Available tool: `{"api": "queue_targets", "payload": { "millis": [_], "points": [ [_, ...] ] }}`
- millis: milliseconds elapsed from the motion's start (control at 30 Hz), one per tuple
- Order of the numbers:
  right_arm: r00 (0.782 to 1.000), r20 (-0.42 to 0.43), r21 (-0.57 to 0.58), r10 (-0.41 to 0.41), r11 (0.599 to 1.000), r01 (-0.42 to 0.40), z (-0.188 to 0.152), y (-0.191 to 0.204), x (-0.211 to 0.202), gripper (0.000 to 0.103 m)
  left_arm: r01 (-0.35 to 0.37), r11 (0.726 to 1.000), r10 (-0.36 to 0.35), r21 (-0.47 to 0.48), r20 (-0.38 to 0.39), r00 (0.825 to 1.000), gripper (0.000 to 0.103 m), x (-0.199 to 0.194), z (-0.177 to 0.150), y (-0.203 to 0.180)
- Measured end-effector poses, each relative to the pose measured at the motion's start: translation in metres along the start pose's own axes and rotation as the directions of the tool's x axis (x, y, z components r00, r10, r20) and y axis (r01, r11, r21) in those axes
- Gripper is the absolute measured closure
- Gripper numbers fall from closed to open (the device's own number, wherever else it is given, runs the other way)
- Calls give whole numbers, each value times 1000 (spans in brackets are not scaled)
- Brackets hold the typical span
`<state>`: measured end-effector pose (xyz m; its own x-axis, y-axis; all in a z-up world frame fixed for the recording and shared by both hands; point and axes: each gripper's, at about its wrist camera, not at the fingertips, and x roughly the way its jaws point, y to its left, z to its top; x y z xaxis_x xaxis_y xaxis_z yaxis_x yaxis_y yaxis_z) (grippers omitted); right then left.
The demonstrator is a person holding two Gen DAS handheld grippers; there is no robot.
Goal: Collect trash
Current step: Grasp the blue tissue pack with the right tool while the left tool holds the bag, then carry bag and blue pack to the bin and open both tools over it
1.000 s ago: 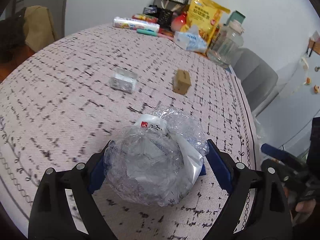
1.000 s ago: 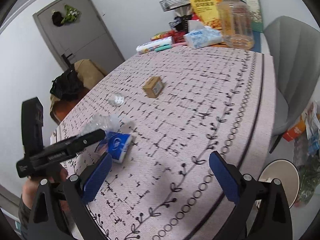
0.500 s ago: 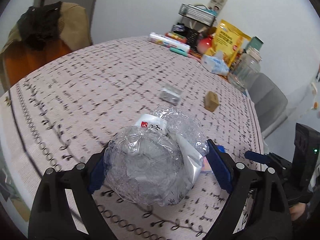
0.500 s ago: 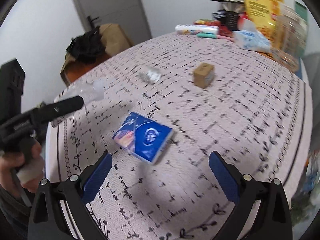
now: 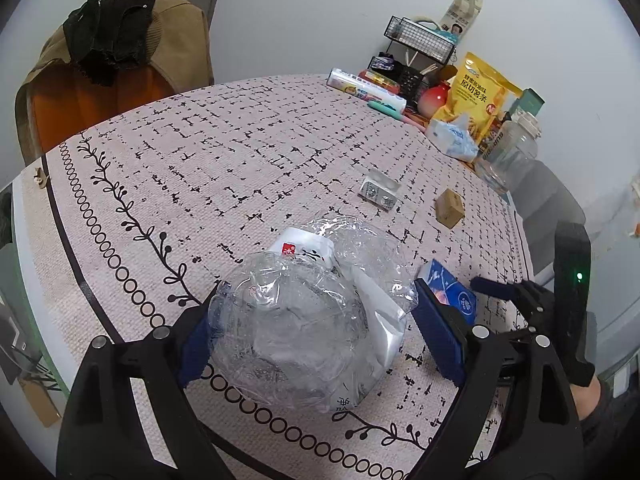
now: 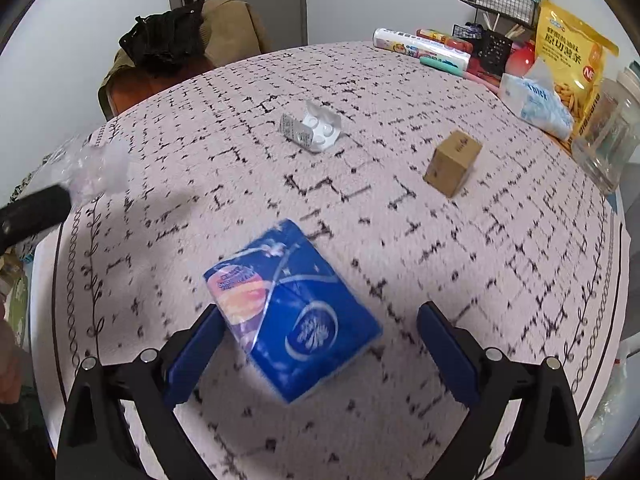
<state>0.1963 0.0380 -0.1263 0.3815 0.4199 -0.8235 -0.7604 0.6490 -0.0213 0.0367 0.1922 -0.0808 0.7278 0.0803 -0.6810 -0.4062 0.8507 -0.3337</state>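
Observation:
My left gripper (image 5: pixel 312 340) is shut on a crumpled clear plastic bottle (image 5: pixel 296 320) with a white label, held above the table's near edge. My right gripper (image 6: pixel 320 344) is open, its jaws on either side of a blue tissue pack (image 6: pixel 292 312) that lies on the tablecloth; no contact shows. The pack also shows in the left wrist view (image 5: pixel 452 292), with the right gripper (image 5: pixel 500 288) beside it. A blister pack (image 6: pixel 312 130) (image 5: pixel 380 192) and a small cardboard box (image 6: pixel 452 168) (image 5: pixel 450 208) lie farther back on the table.
The patterned tablecloth (image 6: pixel 440 260) covers a round table. At the back stand a yellow snack bag (image 6: pixel 568 56), a tissue pack (image 6: pixel 532 100), a clear jar (image 6: pixel 608 132) and a wire rack (image 6: pixel 496 0). A chair with clothes (image 5: pixel 108 64) stands behind the table.
My left gripper has lifted and pulled back toward the table edge with the bottle. My right gripper has moved in over the blue tissue pack, which now sits between its jaws.

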Motion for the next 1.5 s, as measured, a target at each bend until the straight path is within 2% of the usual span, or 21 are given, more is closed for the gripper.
{"api": "queue_targets", "payload": {
  "millis": [100,133,200,233,267,300,367,600,900,1233,1500],
  "points": [
    [1000,7,-14,4,1000,-4,7,1,3,13,-4,1000,4,-6,-2,1000,15,2,0,1],
    [1000,10,-16,16,1000,-16,8,2,3,19,-4,1000,4,-10,-4,1000,15,3,0,2],
    [999,19,-19,43,999,-43,9,2,0,34,-6,1000,6,-15,-9,1000,15,6,0,2],
    [999,21,-23,47,999,-46,8,2,-3,51,-6,1000,6,-14,-11,1000,15,7,0,1],
    [999,19,-24,44,999,-44,7,1,-5,61,-4,1000,4,-12,-12,1000,15,8,0,0],
    [999,18,-18,45,999,-44,6,-1,-9,68,-3,1000,3,-10,-12,1000,15,8,0,-2],
    [999,20,-7,45,999,-45,3,-5,-14,71,5,1000,-5,2,-9,1000,15,8,2,-9],
    [997,59,64,56,996,-60,-12,-29,-44,72,41,998,-41,49,-4,999,15,11,8,-40],
    [991,136,264,-15,964,-21,-54,-101,-100,71,109,983,-109,147,-12,994,15,17,12,-102],
    [977,164,439,-140,897,55,-112,-189,-148,71,200,945,-192,259,-56,980,15,31,10,-184],
    [968,149,553,-201,829,87,-160,-245,-163,71,263,907,-239,329,-113,964,15,50,0,-251]
  ]
}}
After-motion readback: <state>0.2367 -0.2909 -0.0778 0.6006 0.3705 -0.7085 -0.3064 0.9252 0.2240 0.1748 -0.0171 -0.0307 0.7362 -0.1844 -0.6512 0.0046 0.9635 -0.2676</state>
